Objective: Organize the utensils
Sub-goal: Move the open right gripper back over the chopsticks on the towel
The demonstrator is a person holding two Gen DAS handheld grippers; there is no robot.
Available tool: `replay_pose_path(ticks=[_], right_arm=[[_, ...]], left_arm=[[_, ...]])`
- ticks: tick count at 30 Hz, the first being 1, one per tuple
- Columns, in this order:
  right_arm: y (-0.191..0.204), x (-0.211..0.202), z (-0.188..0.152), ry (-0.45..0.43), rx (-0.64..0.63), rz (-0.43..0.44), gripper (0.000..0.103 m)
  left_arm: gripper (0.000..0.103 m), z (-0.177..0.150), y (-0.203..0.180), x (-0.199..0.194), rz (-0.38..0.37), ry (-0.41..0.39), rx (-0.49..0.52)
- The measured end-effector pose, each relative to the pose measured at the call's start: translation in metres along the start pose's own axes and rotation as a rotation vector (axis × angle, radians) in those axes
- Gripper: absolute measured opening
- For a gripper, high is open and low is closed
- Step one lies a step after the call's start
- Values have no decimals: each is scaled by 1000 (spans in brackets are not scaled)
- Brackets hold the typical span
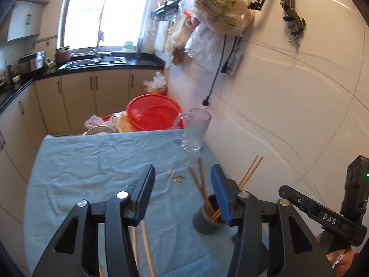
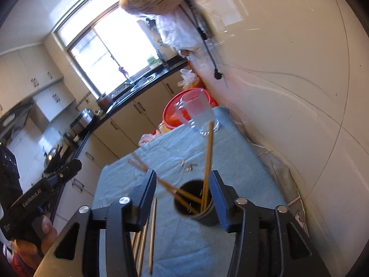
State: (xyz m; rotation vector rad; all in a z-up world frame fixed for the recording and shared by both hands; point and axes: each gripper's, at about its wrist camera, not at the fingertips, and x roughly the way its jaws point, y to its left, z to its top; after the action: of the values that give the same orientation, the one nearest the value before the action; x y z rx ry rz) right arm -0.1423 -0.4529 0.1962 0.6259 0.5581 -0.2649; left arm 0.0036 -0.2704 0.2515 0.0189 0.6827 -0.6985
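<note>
- Kitchen setting: cream cabinets (image 1: 76, 99) and a bright window (image 1: 103, 11) at twelve o'clock, a white tiled wall (image 1: 288, 92) running along three o'clock.
- Nearer the cameras, a desk (image 1: 92, 161) under a wrinkled blue cloth carries the task's things.
- A dark cup (image 1: 205, 219) stands upright on the cloth at about five o'clock of the left wrist view, partly behind that view's right finger.
- Several chopsticks (image 1: 198, 182) lean out of the cup, fanning towards twelve and one o'clock.
- More loose chopsticks (image 2: 152, 230) lie flat on the cloth at seven o'clock of the cup in the right wrist view.
- A clear glass mug (image 1: 196, 129) stands at the far right corner of the desk, with a red basin (image 1: 152, 113) beyond the desk edge.
- Small scraps (image 1: 177, 177) lie mid-cloth.
- Left claw (image 1: 182, 189): fingers apart, nothing between the pads.
- Right claw (image 2: 184, 196): fingers apart, above the cup with the chopsticks showing between them; the pads press on nothing.
</note>
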Motion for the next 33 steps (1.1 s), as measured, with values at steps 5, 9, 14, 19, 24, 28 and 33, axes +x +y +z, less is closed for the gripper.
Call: replay_pose_path(ticks=[5,9,14,19,24,28,33], right_arm=[[21,-4,-28,31,-52,-3,69],[40,-3,-51,52,-117,-11,74],[63,6,-76,110,-202,17,74],[82,17,-95,166,-275,54,74],[95,29,-105,196,-302,80,74],[105,41,-114,228,-324,97,74],[115,60,-126,277,-332,105,74]], left_arm=[[56,-29,21,-24,60,12,-20],[61,-57,39,-41,96,36,-51],[61,-92,61,-57,150,76,-104],[61,-121,79,-65,201,113,-152],[61,-138,93,-73,249,130,-177],[62,-145,106,-76,275,140,-203],[62,-157,124,-77,298,172,-239]])
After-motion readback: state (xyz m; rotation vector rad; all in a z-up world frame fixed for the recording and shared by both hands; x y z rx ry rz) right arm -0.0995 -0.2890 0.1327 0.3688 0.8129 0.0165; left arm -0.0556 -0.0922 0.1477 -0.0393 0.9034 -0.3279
